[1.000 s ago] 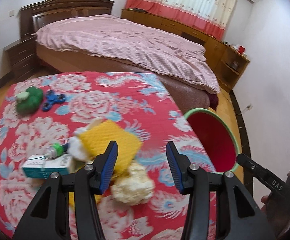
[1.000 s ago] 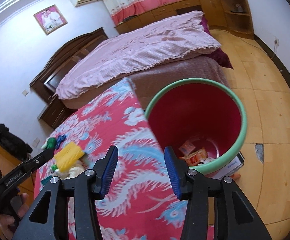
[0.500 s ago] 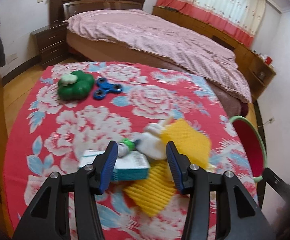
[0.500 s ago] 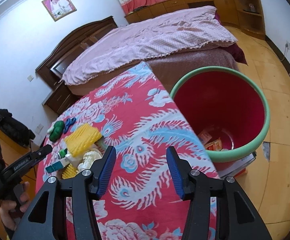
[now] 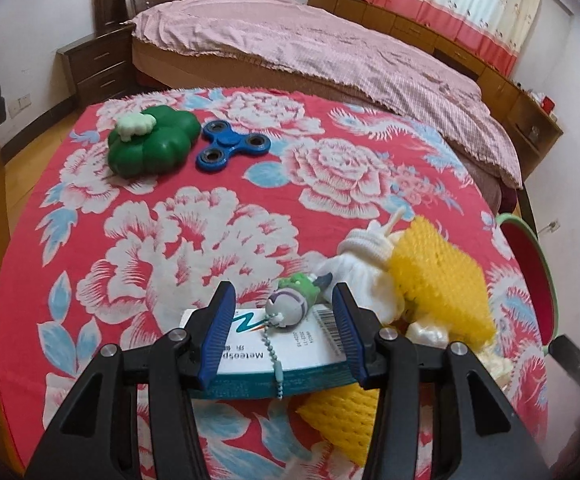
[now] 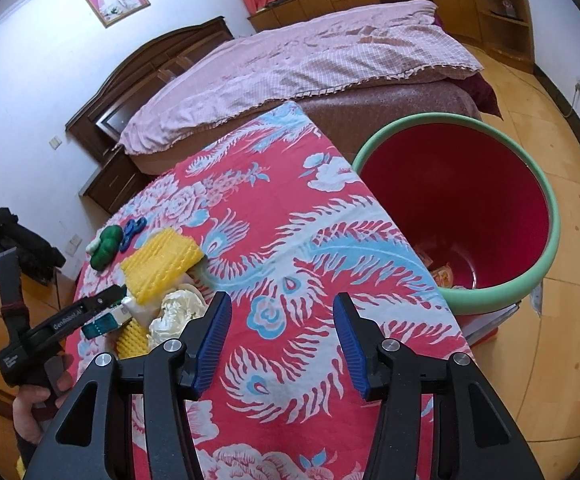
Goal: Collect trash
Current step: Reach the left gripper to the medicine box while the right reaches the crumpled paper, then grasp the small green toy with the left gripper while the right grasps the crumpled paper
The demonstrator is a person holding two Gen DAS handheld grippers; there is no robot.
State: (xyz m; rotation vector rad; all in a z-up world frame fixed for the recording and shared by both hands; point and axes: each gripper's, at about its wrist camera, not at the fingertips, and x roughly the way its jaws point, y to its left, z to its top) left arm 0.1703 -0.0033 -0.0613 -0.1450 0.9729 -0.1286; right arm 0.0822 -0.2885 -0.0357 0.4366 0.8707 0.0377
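Note:
My left gripper (image 5: 282,334) is open, its fingers on either side of a white and teal box (image 5: 278,354) that lies on the flowered table (image 5: 210,216). A small keychain figure (image 5: 293,304) rests on the box. Yellow foam nets (image 5: 441,280), white wrapping (image 5: 365,264) and crumpled paper (image 6: 178,312) lie beside it. My right gripper (image 6: 282,340) is open and empty above the table's near right part. The red bin (image 6: 469,200) with a green rim stands on the floor to the right, with wrappers at its bottom.
A green toy (image 5: 150,144) and a blue fidget spinner (image 5: 230,146) lie at the table's far left. A bed (image 5: 329,48) stands behind the table, a nightstand (image 5: 94,68) to its left. Wooden floor surrounds the bin.
My left gripper has swung left from the crumpled paper and come down around the white and teal box. My right gripper has turned left, from the bin toward the table.

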